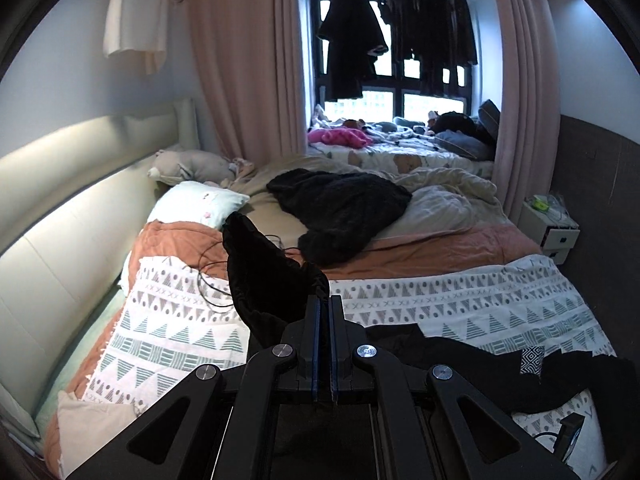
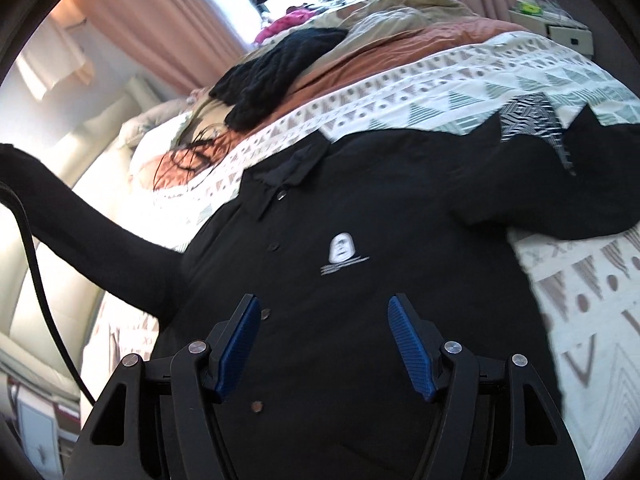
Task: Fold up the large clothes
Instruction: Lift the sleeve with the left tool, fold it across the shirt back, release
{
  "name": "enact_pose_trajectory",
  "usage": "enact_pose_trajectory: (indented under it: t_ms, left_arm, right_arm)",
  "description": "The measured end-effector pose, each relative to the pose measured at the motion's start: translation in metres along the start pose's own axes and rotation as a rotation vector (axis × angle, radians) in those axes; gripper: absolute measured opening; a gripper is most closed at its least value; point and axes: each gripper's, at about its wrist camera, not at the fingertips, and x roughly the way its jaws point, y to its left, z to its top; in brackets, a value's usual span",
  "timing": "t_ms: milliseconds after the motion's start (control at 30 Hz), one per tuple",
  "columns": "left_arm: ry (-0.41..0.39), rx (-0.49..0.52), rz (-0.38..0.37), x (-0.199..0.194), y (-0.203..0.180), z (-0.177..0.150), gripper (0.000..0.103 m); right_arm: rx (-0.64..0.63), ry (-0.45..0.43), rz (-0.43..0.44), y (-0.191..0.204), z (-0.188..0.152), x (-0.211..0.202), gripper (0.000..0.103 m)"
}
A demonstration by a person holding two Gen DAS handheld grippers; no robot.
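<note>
A black long-sleeved button shirt with a small white chest logo lies face up on the patterned blanket. My left gripper is shut on the shirt's sleeve end, which it holds lifted above the bed; the right wrist view shows this sleeve stretched up and to the left. The other sleeve lies folded across the chest. My right gripper hovers open over the lower shirt front, with nothing between its blue pads.
A black knit garment lies further up the bed on rumpled bedding. A thin cable is coiled near a pale pillow. The padded headboard runs along the left. A white nightstand stands at the right.
</note>
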Motion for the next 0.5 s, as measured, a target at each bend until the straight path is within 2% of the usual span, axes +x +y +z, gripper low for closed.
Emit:
enact_pose_trajectory:
  t_ms: [333, 500]
  left_arm:
    - [0.097, 0.082, -0.127, 0.080, -0.116, -0.024, 0.003]
    - [0.222, 0.095, -0.230, 0.127, -0.168, -0.047, 0.007]
  right_arm:
    - [0.103, -0.014, -0.065, -0.062, 0.014, -0.013, 0.066]
    - [0.200, -0.002, -0.075, -0.101, 0.018, -0.019, 0.066]
